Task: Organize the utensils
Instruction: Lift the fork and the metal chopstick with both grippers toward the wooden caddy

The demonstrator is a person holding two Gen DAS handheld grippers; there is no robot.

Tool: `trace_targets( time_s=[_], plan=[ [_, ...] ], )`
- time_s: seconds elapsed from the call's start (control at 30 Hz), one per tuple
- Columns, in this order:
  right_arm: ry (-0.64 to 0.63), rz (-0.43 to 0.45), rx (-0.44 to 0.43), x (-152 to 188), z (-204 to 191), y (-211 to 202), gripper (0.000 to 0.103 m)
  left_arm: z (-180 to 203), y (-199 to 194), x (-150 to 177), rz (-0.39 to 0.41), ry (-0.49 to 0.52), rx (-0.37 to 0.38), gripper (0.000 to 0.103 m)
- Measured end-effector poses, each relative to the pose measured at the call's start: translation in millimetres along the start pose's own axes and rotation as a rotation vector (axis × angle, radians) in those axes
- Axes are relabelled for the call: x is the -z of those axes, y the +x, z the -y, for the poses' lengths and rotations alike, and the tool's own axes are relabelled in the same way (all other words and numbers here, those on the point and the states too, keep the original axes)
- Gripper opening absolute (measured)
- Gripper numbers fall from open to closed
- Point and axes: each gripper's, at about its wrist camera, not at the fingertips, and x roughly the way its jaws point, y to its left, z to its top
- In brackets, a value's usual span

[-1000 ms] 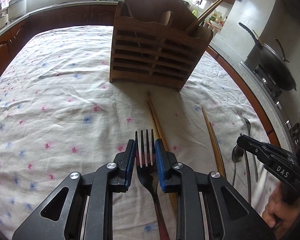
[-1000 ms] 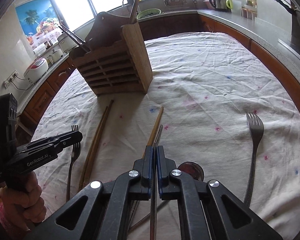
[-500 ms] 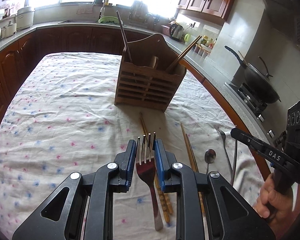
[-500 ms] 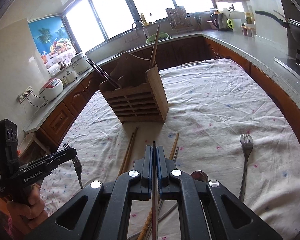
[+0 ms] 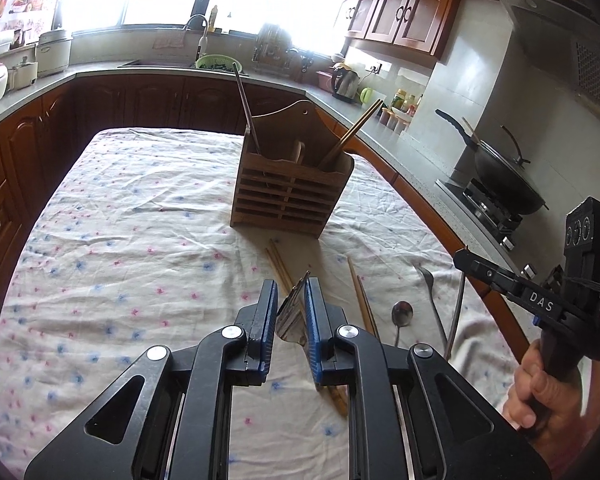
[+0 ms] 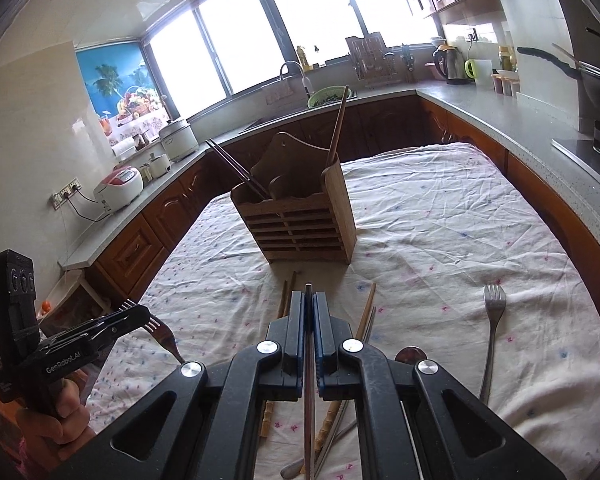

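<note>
Floral white cloth (image 5: pixel 140 240) covered the surface in a wood-cabinet kitchen, with a slatted wooden utensil holder (image 5: pixel 290 196) standing mid-surface and bamboo chopsticks (image 5: pixel 280 268) lying before it. The left gripper (image 5: pixel 291 312) had its jaws closing on a steel fork (image 5: pixel 290 316), tilted between the pads. The right gripper (image 6: pixel 308 320) was clamped on a thin metal utensil handle (image 6: pixel 309 392).

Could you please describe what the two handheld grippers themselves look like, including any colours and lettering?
Both are black plastic with triangular cut-outs and silver pivot bolts; each finger ends in a blue pad. Seen side-on, the right gripper bears white "DAS" lettering, the left gripper "GenRobot.AI". Each sits on a pistol-style handle below a black box with round lenses. No sleeves are clearly visible.
</note>
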Motion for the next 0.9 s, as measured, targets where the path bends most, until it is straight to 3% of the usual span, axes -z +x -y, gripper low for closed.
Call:
trace_targets(
  time_s=[0.03,0.13,0.9],
  plan=[
    [0.001,0.003,-0.002,0,0,-1,0.004,1,-2,0,0.003,0.002,-0.002,0.005],
    [-0.002,0.013,-0.004,-1,-2,-5,0.004,1,-7,-1,0.013,0.001,0.012,0.002],
    [-0.006,0.199,-0.001,-47,-13,-26,0.004,-6,-42,-48,0.149,-0.004,-0.008,0.002]
  ],
)
